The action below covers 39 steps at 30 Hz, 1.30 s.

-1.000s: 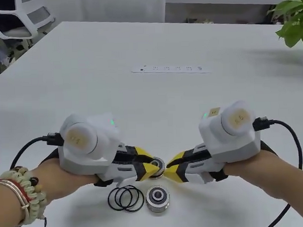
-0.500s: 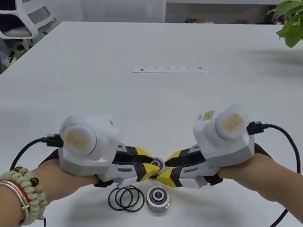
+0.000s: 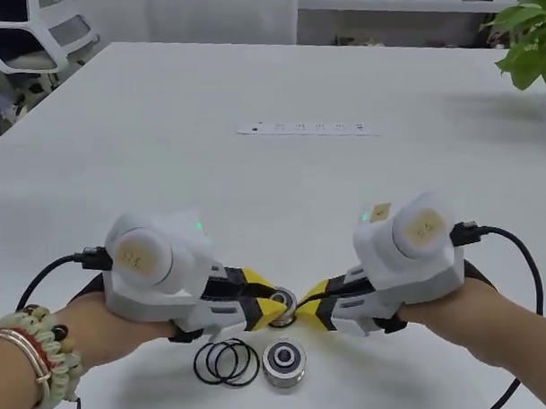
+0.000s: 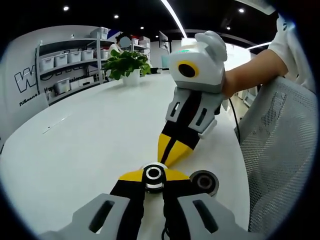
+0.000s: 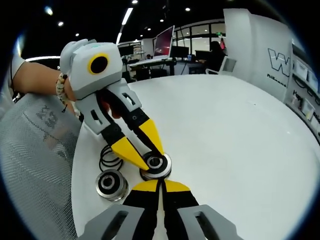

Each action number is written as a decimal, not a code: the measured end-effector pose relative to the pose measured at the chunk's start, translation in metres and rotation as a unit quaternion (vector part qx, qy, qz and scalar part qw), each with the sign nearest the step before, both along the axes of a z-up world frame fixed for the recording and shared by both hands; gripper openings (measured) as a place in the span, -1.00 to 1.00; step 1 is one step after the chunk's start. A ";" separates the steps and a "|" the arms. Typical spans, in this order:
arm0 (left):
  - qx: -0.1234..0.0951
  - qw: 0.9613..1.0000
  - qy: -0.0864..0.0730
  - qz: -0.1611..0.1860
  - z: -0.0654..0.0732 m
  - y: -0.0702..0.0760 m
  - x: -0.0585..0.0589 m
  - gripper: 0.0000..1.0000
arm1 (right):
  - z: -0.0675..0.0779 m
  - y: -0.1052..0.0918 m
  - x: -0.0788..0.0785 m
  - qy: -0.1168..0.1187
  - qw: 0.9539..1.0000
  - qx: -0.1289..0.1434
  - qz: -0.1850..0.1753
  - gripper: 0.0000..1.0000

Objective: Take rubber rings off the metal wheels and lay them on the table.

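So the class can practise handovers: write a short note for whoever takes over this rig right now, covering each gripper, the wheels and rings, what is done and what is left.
Left gripper: shut on a metal wheel.
Right gripper: jaws shut, tips against that wheel's rim; whether they pinch a ring, I cannot tell.
Things: three rubber rings lie overlapping on the table, with a second wheel beside them.
Done: three rings off and laid down.
Left: probably strip the held wheel, then check the second wheel for rings.
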<state>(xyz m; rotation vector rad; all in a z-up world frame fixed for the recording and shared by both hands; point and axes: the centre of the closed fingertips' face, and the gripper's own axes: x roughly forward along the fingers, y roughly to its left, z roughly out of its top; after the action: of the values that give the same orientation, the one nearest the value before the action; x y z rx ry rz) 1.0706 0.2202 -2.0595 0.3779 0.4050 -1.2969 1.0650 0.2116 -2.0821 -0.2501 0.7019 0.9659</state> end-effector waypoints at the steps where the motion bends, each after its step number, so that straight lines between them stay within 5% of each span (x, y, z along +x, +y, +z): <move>1: 0.000 1.000 0.000 0.000 0.000 0.000 0.000 -0.86 | 0.000 0.000 0.001 0.006 1.000 0.006 -0.006 -1.00; 6: 0.001 1.000 -0.001 -0.002 0.000 0.000 0.000 -0.86 | -0.002 -0.003 0.002 0.081 0.993 0.048 -0.076 -1.00; 9: 0.001 1.000 -0.001 -0.002 0.000 -0.001 0.000 -0.86 | -0.002 -0.006 0.005 0.136 0.979 0.086 -0.123 -1.00; 17: 0.001 1.000 -0.004 -0.007 0.000 -0.002 -0.002 -0.86 | -0.001 -0.006 0.003 0.124 0.984 0.064 -0.114 -1.00; 30: -0.001 1.000 -0.003 -0.011 0.000 -0.004 -0.003 -0.86 | 0.003 -0.012 0.002 0.145 0.977 0.089 -0.130 -1.00; 32: -0.001 1.000 -0.003 -0.012 0.000 -0.004 -0.003 -0.86 | 0.008 -0.012 0.006 0.142 0.974 0.108 -0.142 -1.00; 34: -0.001 1.000 -0.003 -0.012 0.000 -0.004 -0.003 -0.86 | 0.016 -0.011 0.008 0.158 0.966 0.139 -0.153 -1.00; 37: -0.001 1.000 -0.003 -0.014 0.000 -0.005 -0.004 -0.86 | 0.011 -0.011 0.003 0.153 0.971 0.116 -0.145 -1.00; 39: -0.001 1.000 -0.004 -0.015 0.000 -0.005 -0.004 -0.86 | 0.012 -0.012 0.005 0.158 0.968 0.124 -0.148 -1.00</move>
<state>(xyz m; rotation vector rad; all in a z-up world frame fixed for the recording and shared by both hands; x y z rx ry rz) 1.0663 0.2151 -2.0594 0.3888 0.3931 -1.3243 1.0700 0.1997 -2.0698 0.2300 0.8720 0.8031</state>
